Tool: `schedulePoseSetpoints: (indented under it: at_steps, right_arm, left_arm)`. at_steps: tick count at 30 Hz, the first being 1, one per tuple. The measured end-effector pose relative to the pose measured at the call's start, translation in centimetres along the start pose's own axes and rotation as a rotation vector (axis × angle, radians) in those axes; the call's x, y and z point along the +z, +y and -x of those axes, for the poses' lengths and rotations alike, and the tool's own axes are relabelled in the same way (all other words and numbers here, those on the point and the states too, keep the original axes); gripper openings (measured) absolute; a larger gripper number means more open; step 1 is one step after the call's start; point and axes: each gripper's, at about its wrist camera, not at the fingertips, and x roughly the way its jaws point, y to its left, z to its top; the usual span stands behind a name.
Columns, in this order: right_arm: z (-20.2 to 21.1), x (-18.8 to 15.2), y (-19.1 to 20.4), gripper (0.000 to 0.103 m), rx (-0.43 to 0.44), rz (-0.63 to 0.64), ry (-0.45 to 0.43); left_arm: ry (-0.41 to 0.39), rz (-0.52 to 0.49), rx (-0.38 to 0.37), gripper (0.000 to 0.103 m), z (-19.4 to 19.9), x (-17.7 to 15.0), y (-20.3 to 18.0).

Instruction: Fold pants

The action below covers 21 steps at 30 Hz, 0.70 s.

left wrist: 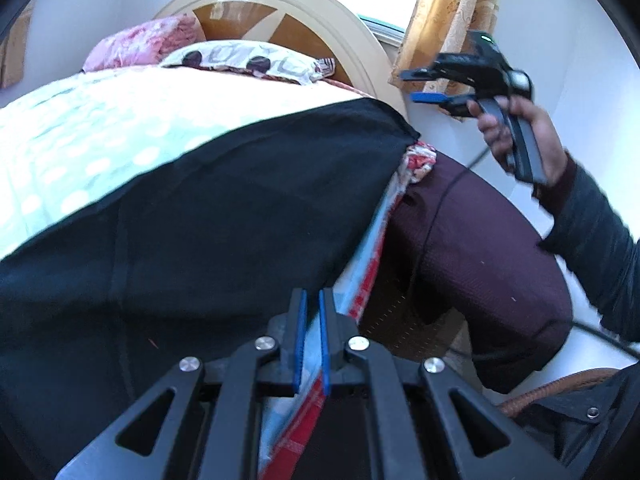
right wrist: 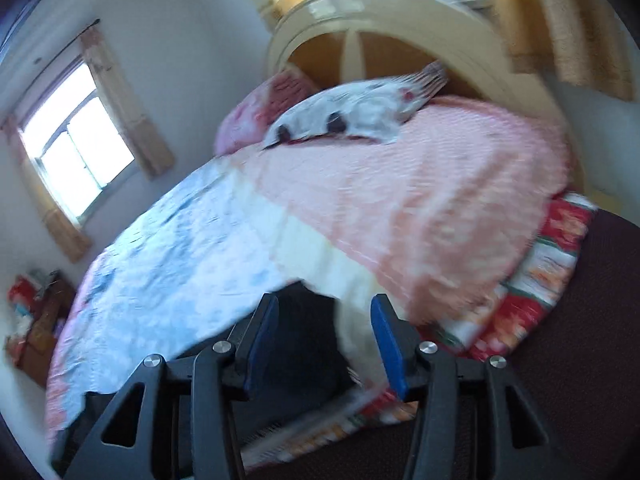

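black pants (left wrist: 192,216) are shown spread flat across the bed (left wrist: 80,132), reaching its near edge. the left gripper (left wrist: 313,344) is seen closed and empty above that edge. the right gripper (right wrist: 325,340) is held raised, jaws half apart, nothing clamped.

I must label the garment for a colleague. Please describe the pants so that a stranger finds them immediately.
Start from the bed with the arched headboard. The pants lie across its near edge, over the pale dotted cover. They are the only plain black cloth; the bedding around them is patterned.
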Motion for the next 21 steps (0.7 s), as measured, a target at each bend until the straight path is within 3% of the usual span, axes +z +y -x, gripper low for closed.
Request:
schedulePoseSetpoints:
  at_steps: [4,7,10,12,17,21]
  right_arm:
    - [-5.8,2.8,-0.4,0.05,0.046,-0.027,0.215]
    - [-9.5,2.9,-0.6,0.05,0.109,-0.061,0.37]
    - [-11.6,2.1,-0.3,0.025,0.105,-0.056,0.436]
    - [-11.7,1.9,0.0,0.011,0.115,-0.036,0.405]
    - [-7.5,2.0,2.2,0.008,0.25,0.054,0.161]
    - [-8.6,0.7,1.7,0.008,0.097,0.094,0.168]
  left_arm:
    - [-0.029,0.011,0.045,0.007,0.2,0.5,0.7]
    - [0.012,0.021,0.061,0.007,-0.9,0.7,1.6]
    - [0.047,0.06,0.045,0.007,-2.0,0.0,2.5]
    - [0.046,0.068,0.038,0.007,-2.1,-0.2,2.7]
    - [0.046,0.069,0.027,0.007,-2.1,-0.4,2.8]
    - [0.043,0.081,0.021,0.007,-2.3,-0.3,3.0]
